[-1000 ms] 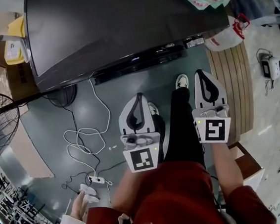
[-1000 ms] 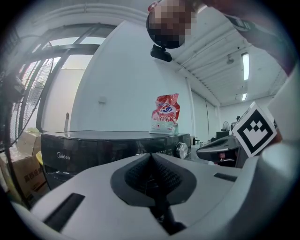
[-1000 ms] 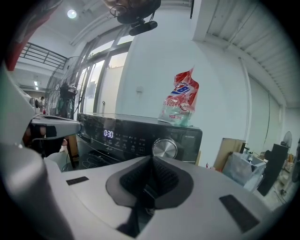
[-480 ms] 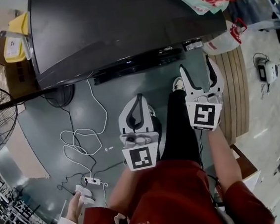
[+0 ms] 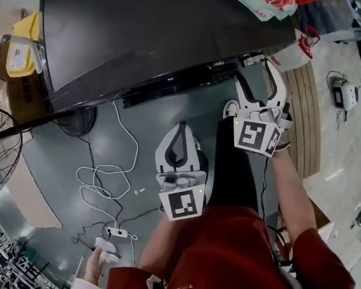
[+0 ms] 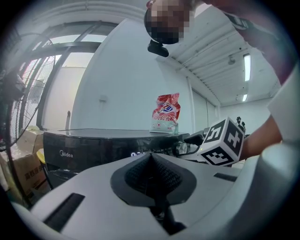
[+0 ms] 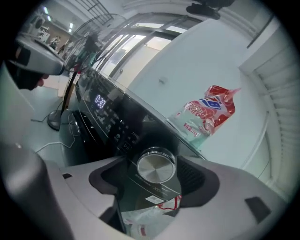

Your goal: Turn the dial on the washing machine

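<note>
At the right end of the washing machine's (image 5: 155, 28) dark control panel sits the dial (image 7: 156, 165), a round knob with a brushed metal face, standing proud of the glossy fascia. My right gripper (image 5: 255, 81) has its jaws spread wide with the dial between them, one pad on each side and neither touching the rim, so nothing is gripped. My left gripper (image 5: 179, 131) hangs lower and nearer my body, jaws pressed together on nothing, well apart from the panel. I judge the dial to be rigid and fixed on its axis, so weight is no concern. It should turn with light torque, probably in clicks. Its smooth metal rim looks slippery, so I would close squarely on opposite sides of the rim, not the face, and twist without pulling. As for writing, "Midea" (image 6: 62, 153) reads clearly on the machine's front in the left gripper view. Lit digits (image 7: 100, 100) on the panel seem to say 0:30. Print under the dial and on the red-and-white bag (image 7: 208, 115) on top is too small to read.
</note>
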{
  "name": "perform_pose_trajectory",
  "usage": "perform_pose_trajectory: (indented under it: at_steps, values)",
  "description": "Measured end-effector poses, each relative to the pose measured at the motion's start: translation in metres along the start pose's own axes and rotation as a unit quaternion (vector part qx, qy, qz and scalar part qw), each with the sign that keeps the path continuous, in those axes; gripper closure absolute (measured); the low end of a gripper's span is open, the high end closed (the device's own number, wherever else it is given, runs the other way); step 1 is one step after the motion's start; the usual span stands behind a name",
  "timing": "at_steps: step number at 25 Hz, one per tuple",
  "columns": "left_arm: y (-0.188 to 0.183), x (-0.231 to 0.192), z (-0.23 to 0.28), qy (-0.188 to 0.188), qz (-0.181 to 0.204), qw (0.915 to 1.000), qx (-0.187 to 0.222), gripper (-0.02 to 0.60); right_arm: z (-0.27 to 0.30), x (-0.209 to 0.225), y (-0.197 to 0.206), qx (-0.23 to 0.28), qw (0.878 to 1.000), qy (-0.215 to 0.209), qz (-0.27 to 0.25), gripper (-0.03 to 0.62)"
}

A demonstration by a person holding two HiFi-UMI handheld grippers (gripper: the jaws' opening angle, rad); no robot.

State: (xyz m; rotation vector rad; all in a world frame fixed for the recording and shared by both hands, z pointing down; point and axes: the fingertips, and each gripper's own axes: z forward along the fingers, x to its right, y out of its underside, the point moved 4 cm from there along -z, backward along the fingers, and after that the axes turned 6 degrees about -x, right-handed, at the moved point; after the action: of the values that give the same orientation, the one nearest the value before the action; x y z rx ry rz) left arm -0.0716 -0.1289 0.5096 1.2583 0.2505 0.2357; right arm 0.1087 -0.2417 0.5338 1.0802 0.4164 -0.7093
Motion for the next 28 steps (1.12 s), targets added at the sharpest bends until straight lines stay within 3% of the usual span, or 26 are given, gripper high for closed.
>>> perform_pose_trajectory:
  at_steps: [6,9,20,28]
  values:
    - [0.002,-0.001,0.001,0.0,0.001,1.0,-0.004,0.572,0.011,-0.001,0.002,-0.018,0.997,0.019,-0.073,0.26]
    - [0.003,-0.001,0.002,0.0,-0.001,1.0,-0.006,0.572,0.014,0.0,0.004,-0.021,0.996,0.029,-0.087,0.293]
    - [0.003,-0.005,0.002,-0.006,-0.01,0.9999,-0.007,0.572,0.014,0.001,0.004,-0.021,0.995,0.036,-0.088,0.315]
    - [0.004,-0.007,0.0,-0.014,-0.015,0.9998,-0.007,0.572,0.014,0.002,0.004,-0.023,0.998,0.027,-0.059,0.316]
